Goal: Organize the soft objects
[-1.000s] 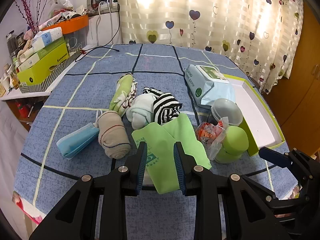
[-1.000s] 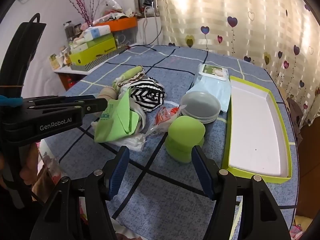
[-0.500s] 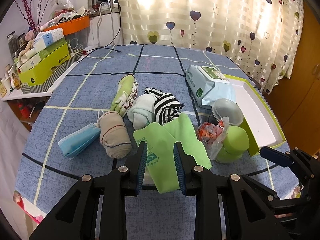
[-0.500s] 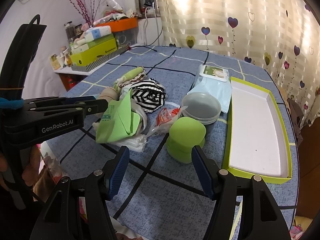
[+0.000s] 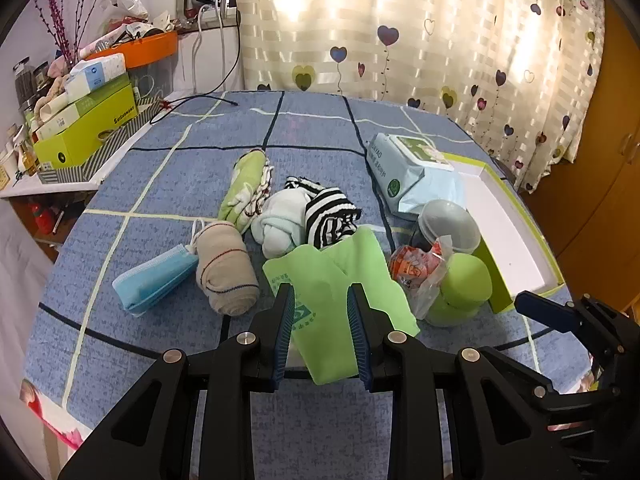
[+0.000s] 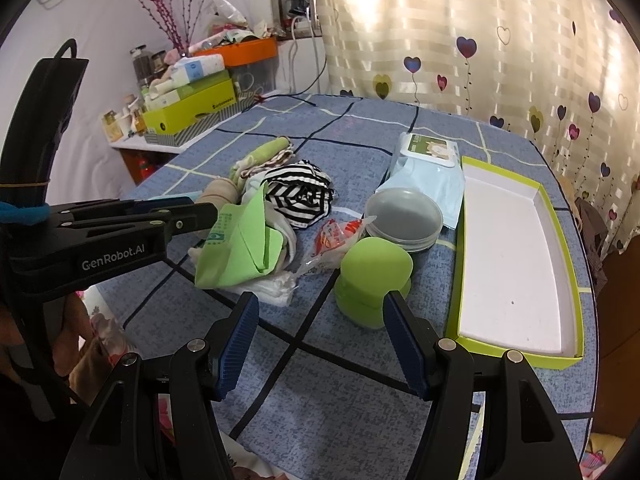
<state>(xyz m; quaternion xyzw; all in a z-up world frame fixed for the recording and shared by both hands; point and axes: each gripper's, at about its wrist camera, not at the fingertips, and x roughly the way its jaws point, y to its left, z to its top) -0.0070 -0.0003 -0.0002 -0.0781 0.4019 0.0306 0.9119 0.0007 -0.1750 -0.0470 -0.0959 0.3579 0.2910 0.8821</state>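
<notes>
Green cloth (image 5: 340,308) gripped in left hand-held gripper (image 5: 320,332), lifted above table (image 5: 160,184), near socks (image 5: 304,220) | right view: right hand-held gripper (image 6: 320,344) spread wide, nothing held, green sponge (image 6: 372,280) just beyond.

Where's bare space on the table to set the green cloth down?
Free: inside the white tray; the bare tablecloth beyond the socks toward the curtain; the near strip by the right gripper. Crowded: the middle, from face mask through striped sock to green container.
</notes>
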